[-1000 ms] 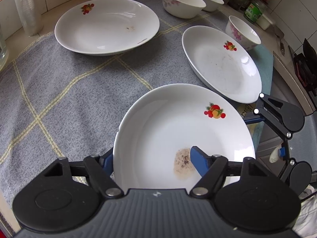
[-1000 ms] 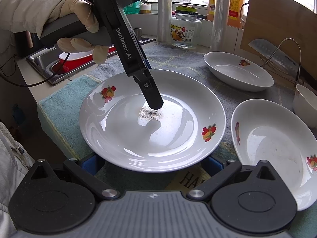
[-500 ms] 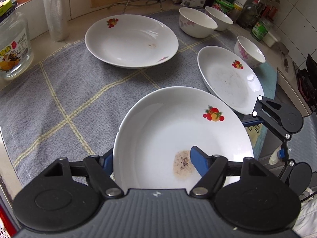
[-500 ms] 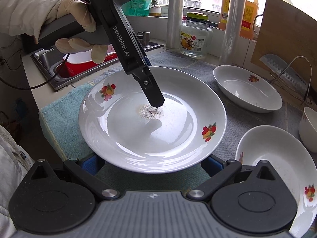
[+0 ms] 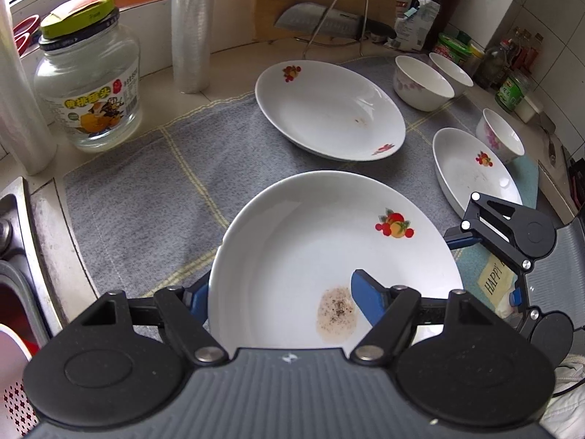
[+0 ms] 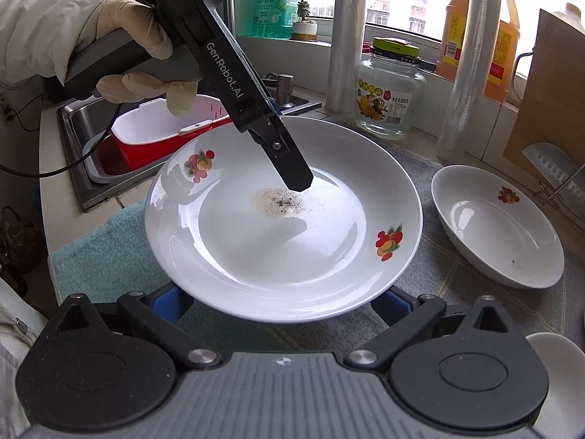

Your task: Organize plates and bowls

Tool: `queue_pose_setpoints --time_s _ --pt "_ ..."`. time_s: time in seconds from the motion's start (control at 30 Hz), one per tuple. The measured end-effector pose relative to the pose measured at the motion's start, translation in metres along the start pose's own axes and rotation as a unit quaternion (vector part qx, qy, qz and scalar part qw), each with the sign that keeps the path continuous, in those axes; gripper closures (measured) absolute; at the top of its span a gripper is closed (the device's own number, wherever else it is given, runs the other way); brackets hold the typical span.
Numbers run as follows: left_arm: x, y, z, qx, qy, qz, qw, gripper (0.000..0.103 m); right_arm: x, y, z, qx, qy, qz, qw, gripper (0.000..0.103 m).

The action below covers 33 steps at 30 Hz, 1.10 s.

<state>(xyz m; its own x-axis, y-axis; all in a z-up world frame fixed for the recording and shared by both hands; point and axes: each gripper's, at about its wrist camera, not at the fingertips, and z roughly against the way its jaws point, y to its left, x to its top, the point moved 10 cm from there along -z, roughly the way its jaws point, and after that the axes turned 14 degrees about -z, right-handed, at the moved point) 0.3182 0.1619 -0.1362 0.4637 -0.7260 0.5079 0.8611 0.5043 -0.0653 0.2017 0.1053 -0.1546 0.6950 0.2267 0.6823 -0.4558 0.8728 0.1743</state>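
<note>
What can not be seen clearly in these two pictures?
- Left wrist view: the left gripper hides the near rim of the held plate.
- Right wrist view: this plate hides the right gripper's fingers under it.
- Right wrist view: a white dish is cut by the edge.

So the nearest plate (image 5: 310,248) sits over the cloth's (image 5: 146,190) front edge, with one left gripper (image 5: 281,296) finger inside its bowl and the other under its rim, and the right gripper (image 5: 512,241) at its right side. Behind it on the cloth there's a second plate (image 5: 329,109), and a third plate (image 5: 471,172) is off toward the right edge. Three bowls (image 5: 420,82) line the back right corner. A jar (image 5: 87,84) stands off the cloth's back left corner, on the counter, and the sink (image 6: 87,146) is past the left edge
</note>
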Motion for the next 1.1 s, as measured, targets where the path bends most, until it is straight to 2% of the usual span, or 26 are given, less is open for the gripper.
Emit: queue_pose_setpoints --time_s 0.4,0.7,0.9,1.1 --pt "-0.009 0.041 -0.017 -0.006 0.002 0.007 0.9999 0.028 0.017 0.004 -0.043 -0.010 0.019 -0.006 1.000 0.000" --pt "-0.013 0.049 -0.030 -0.006 0.008 0.009 0.9999 0.028 0.017 0.004 -0.055 -0.022 0.027 -0.017 0.999 0.000" --pt "-0.015 0.048 -0.025 0.018 -0.021 -0.008 0.9996 0.025 0.016 0.005 -0.054 -0.030 0.025 -0.014 0.999 0.000" --pt "-0.024 0.044 0.007 0.060 -0.062 0.013 0.9962 0.015 0.012 -0.003 -0.029 -0.045 0.024 -0.018 0.999 0.000"
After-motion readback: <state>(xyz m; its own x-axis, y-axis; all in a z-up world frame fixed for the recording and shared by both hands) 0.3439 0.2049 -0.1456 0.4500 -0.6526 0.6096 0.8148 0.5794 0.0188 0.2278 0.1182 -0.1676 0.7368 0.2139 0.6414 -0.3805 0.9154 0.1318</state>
